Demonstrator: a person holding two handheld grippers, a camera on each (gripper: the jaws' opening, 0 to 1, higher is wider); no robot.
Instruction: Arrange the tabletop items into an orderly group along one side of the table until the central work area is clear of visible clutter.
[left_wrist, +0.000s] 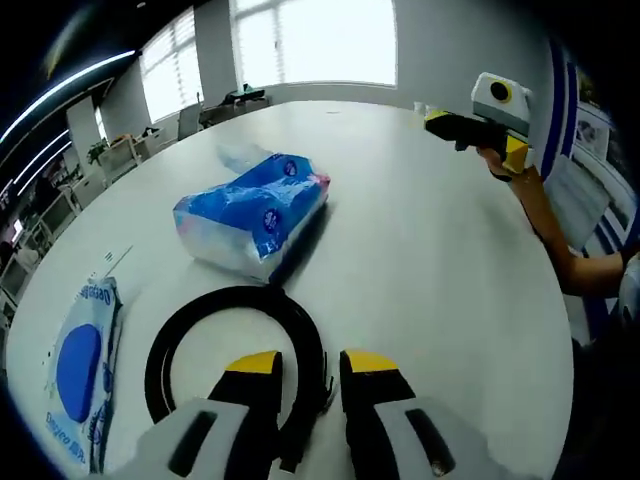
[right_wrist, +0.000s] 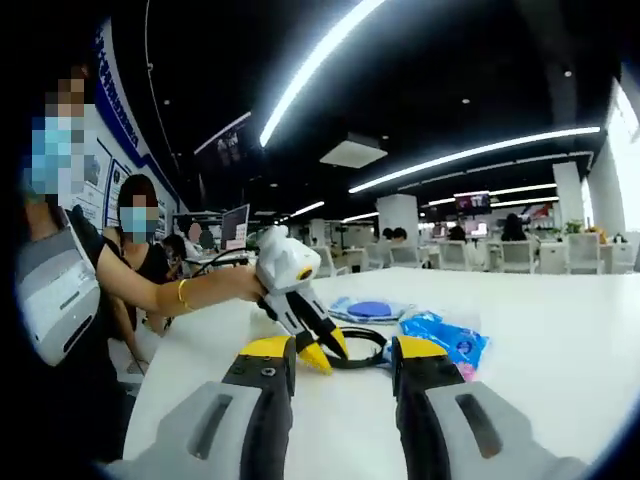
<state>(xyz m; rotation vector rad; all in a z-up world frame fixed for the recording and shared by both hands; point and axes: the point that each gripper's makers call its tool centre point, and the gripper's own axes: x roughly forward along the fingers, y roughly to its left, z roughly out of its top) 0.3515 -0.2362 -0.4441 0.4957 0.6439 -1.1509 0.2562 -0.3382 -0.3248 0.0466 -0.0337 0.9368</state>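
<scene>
My left gripper (left_wrist: 312, 362) is low over the white table (left_wrist: 430, 260), shut on the right side of a black ring (left_wrist: 200, 320) lying flat there. Beyond the ring lies a blue tissue pack (left_wrist: 255, 212). A flat blue packet (left_wrist: 80, 370) rests near the table's left edge. My right gripper (left_wrist: 440, 122) hovers above the far right of the table, held by a hand. In the right gripper view my right gripper (right_wrist: 345, 348) is open and holds nothing. It faces the left gripper (right_wrist: 327, 353), the ring (right_wrist: 368, 352), the tissue pack (right_wrist: 445, 340) and the flat packet (right_wrist: 370, 310).
A person's arm (right_wrist: 170, 292) reaches in from the left, with other people standing behind. Desks and chairs (right_wrist: 500, 255) fill the room beyond the table. Windows (left_wrist: 320, 40) run along the far wall. The table's right half (right_wrist: 560, 340) is bare.
</scene>
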